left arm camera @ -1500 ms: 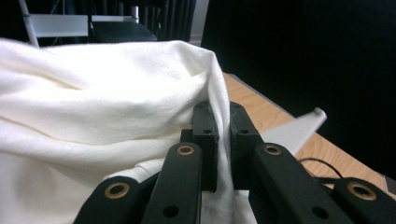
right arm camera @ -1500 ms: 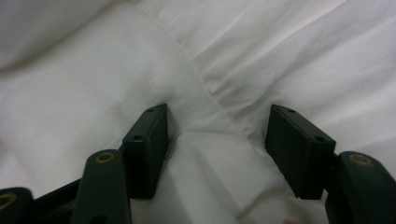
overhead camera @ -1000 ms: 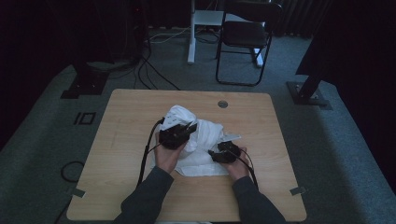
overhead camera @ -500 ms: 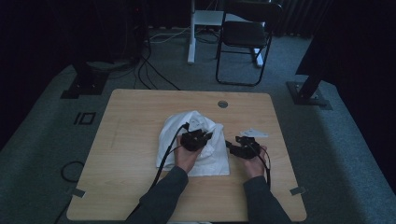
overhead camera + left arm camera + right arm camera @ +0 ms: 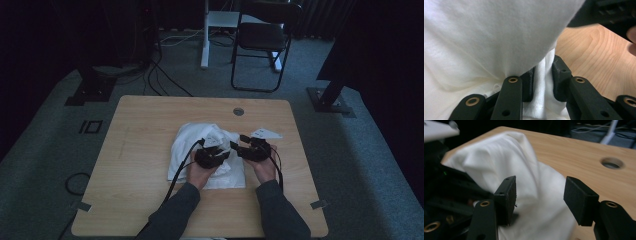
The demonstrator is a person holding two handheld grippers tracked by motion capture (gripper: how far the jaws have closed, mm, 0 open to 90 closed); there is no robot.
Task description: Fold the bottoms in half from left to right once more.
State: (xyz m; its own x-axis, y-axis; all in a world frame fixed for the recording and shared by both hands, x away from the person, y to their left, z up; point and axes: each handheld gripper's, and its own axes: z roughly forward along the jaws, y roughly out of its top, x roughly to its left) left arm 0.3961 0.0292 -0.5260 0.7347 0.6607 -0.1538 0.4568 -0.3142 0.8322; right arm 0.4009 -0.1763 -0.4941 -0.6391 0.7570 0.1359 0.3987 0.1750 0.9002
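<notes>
Both grippers at the white cloth [image 5: 190,145]

Left gripper [image 5: 542,78], jaws just opening, has a fold between them; right gripper [image 5: 540,200] gapes empty.

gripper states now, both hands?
Left gripper: jaws have just been opening, a fold of the white cloth between the pads; grip cannot be told.
Right gripper: open, holding nothing, cloth lying behind it.

3 cameras: 1 fixed overhead, 1 riding on each gripper.

The high view looks forward and down from the person's side, far enough to take in the whole table [image 5: 150,125]. The left gripper view sits very close to the white cloth [image 5: 486,37]; the right gripper view looks across that cloth [image 5: 524,170] toward the table's far edge. All 3 share the cloth [image 5: 190,145].
</notes>
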